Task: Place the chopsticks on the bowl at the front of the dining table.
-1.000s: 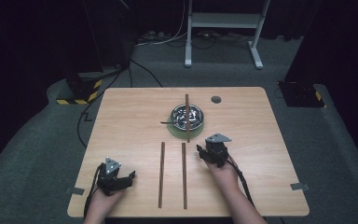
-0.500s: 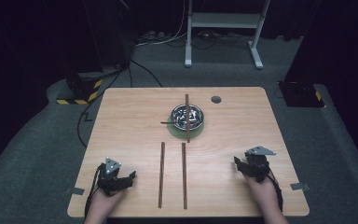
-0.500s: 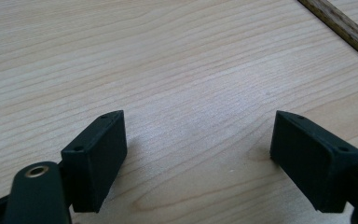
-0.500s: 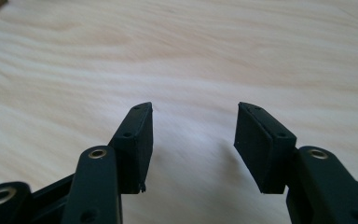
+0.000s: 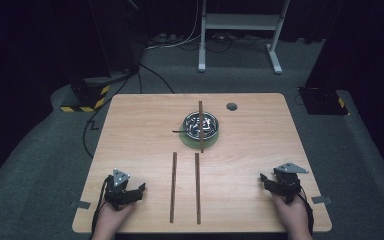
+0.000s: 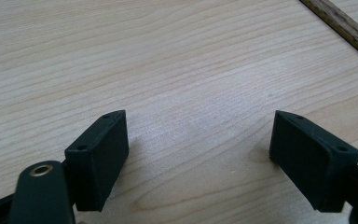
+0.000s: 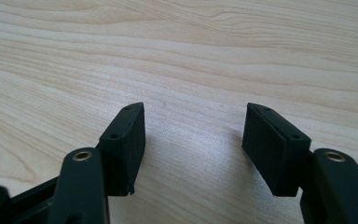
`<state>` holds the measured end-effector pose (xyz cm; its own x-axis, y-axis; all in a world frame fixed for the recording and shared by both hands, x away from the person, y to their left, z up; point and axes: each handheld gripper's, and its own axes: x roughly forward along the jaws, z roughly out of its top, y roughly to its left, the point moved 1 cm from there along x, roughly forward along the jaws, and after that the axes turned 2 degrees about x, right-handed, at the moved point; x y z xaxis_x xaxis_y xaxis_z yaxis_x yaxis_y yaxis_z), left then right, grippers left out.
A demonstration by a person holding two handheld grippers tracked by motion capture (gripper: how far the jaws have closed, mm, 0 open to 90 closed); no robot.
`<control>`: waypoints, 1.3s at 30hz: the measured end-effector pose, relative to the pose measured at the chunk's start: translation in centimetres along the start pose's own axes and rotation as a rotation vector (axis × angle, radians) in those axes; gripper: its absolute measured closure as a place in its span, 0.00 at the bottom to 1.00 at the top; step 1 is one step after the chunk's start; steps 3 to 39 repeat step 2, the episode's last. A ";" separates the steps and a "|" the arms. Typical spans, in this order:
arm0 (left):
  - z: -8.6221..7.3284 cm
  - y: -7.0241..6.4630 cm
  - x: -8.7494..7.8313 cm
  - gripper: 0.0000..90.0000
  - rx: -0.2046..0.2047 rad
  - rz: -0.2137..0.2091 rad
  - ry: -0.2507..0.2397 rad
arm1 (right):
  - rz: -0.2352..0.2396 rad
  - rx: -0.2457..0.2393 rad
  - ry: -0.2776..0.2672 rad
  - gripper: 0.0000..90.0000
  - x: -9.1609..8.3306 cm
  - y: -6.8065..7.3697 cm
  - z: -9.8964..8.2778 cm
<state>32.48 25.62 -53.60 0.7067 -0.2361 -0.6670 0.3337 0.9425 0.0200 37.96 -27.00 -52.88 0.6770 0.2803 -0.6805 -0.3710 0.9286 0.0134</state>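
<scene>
Sticks (image 5: 185,186) lie between hands; left claw (image 5: 141,190) and right claw (image 5: 264,181) rest low on table (image 5: 130,135), both agape, empty

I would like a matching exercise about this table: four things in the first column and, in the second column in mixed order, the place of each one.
Things:
1. metal bowl
2. two long sticks
3. left tool
4. right tool

Places:
A. near the table's front right corner, open, empty
B. flat, side by side, at the front middle of the table
C. on a green mat, with another stick laid across it
D. near the front left corner, open, empty

Pairs: 1-C, 2-B, 3-D, 4-A
</scene>
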 end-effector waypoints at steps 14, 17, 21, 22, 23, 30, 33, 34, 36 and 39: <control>0.0 0.0 0.0 0.22 0.000 0.001 0.000 | -0.001 -0.004 -0.001 0.43 0.0 0.0 0.0; 0.0 0.0 0.0 0.22 0.000 0.001 0.000 | -0.001 -0.004 -0.001 0.43 0.0 0.0 0.0; 0.0 0.0 0.0 0.22 0.000 0.001 0.000 | -0.001 -0.004 -0.001 0.43 0.0 0.0 0.0; 0.0 0.0 0.0 0.22 0.000 0.001 0.000 | -0.001 -0.004 -0.001 0.43 0.0 0.0 0.0; 0.0 0.0 0.0 0.22 0.000 0.001 0.000 | -0.001 -0.004 -0.001 0.43 0.0 0.0 0.0; 0.0 0.0 0.0 0.22 0.000 0.001 0.000 | -0.001 -0.004 -0.001 0.43 0.0 0.0 0.0; 0.0 0.0 0.0 0.22 0.000 0.001 0.000 | -0.001 -0.004 -0.001 0.43 0.0 0.0 0.0; 0.0 0.0 0.0 0.22 0.000 0.001 0.000 | -0.001 -0.004 -0.001 0.43 0.0 0.0 0.0; 0.0 0.0 0.0 0.22 0.000 0.001 0.000 | -0.001 -0.004 -0.001 0.43 0.0 0.0 0.0; 0.0 0.0 0.0 0.22 0.000 0.001 0.000 | -0.001 -0.004 -0.001 0.43 0.0 0.0 0.0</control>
